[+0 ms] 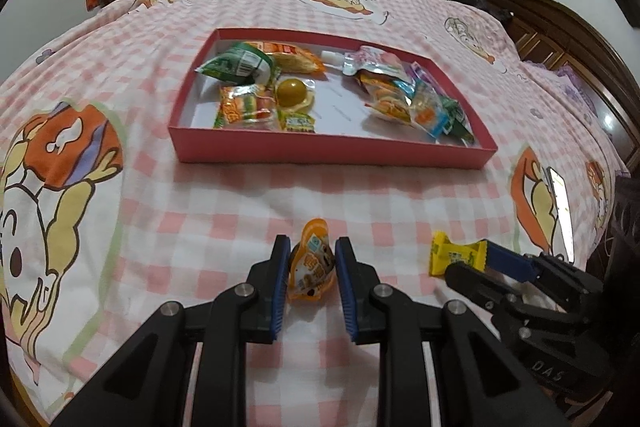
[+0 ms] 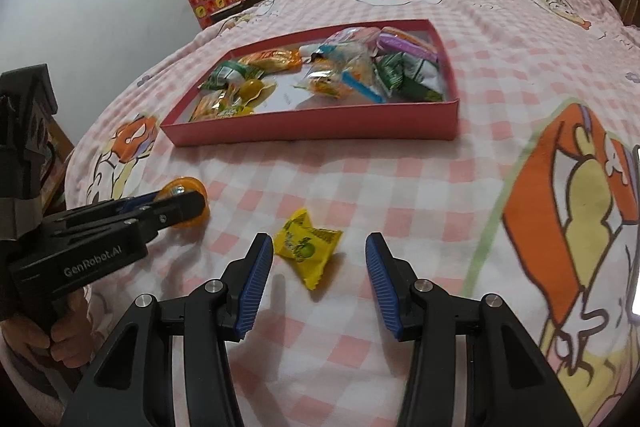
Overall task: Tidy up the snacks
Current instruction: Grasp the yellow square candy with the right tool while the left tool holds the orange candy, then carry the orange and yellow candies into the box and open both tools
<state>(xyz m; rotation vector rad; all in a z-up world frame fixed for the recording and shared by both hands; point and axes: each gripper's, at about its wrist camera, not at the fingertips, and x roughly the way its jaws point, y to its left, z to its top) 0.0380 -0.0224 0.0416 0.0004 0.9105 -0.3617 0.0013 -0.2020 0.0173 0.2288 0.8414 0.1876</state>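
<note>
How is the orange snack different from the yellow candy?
The orange snack is a rounded cup; the yellow candy is a flat crinkly wrapper. The left gripper has its fingers close around the orange one, while the right gripper stands wide around the yellow one. Both lie outside the red box.

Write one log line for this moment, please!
left gripper: around orange jelly cup | right gripper: open, over yellow candy | red box: part-filled

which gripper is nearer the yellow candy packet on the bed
Right. The right gripper is open with the yellow candy packet lying between its fingertips. The left gripper is off to the side, straddling the orange jelly cup.
</note>
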